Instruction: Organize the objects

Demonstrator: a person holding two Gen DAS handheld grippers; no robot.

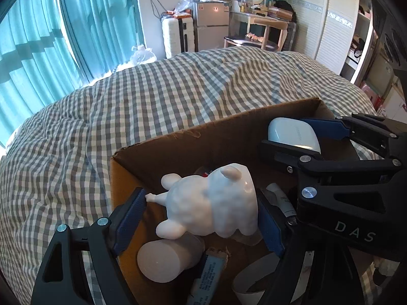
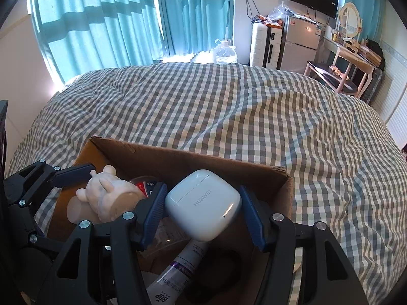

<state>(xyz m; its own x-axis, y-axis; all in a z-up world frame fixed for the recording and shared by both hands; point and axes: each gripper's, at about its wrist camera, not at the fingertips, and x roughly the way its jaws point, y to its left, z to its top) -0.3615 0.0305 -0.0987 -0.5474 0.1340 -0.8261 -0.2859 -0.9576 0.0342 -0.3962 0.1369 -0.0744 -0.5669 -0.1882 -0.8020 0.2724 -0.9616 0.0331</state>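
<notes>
A brown cardboard box (image 1: 157, 142) sits on the checked bed; it also shows in the right wrist view (image 2: 178, 156). My left gripper (image 1: 201, 206) is shut on a white animal figurine (image 1: 211, 206) and holds it over the box's inside. My right gripper (image 2: 203, 203) is shut on a white Huawei earbud case (image 2: 203, 204), also above the box. From the left wrist view the right gripper (image 1: 295, 137) holds the case (image 1: 292, 133) at the box's far right. The figurine (image 2: 109, 198) and left gripper (image 2: 112, 185) show in the right wrist view.
Inside the box lie a white cylinder (image 1: 162, 259), tubes (image 2: 175, 277), a round red-labelled item (image 2: 145, 185) and a dark ring (image 2: 218, 274). The checked duvet (image 1: 152, 89) spreads beyond. A suitcase (image 1: 178, 35), fridge (image 1: 211, 25) and dressing table (image 1: 262, 23) stand at the back.
</notes>
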